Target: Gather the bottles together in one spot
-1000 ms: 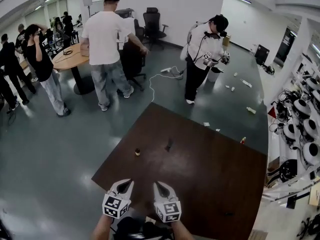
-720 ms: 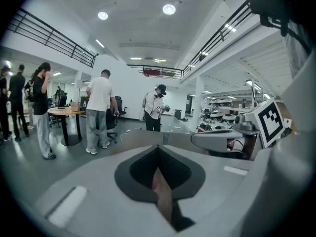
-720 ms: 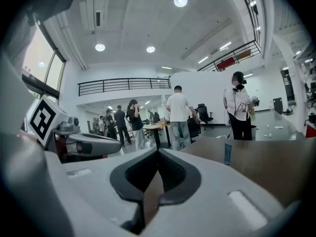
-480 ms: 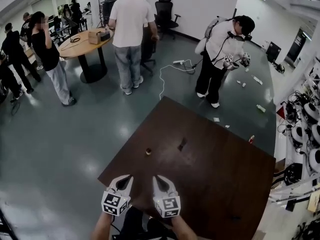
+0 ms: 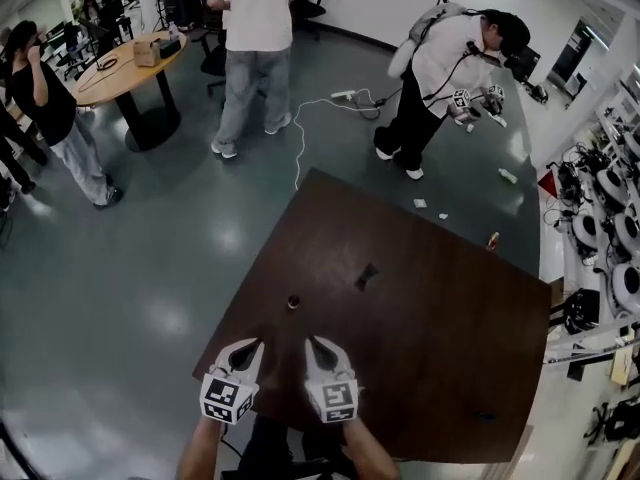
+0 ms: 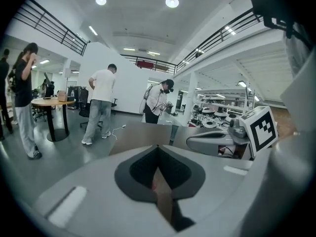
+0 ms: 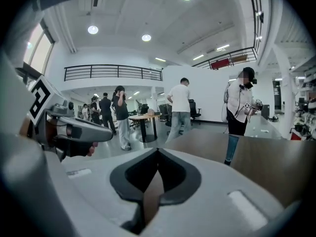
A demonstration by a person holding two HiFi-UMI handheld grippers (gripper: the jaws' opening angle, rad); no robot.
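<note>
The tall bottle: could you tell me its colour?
Tall slim bottle: blue; right gripper view.

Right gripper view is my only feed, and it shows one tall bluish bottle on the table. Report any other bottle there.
Observer: The head view shows a small dark bottle standing on the brown table, left of your tall bluish bottle and apart from it.
Operator: Give me the left hand-held gripper state.
Observer: In the left gripper view its jaws are together with nothing between them.
</note>
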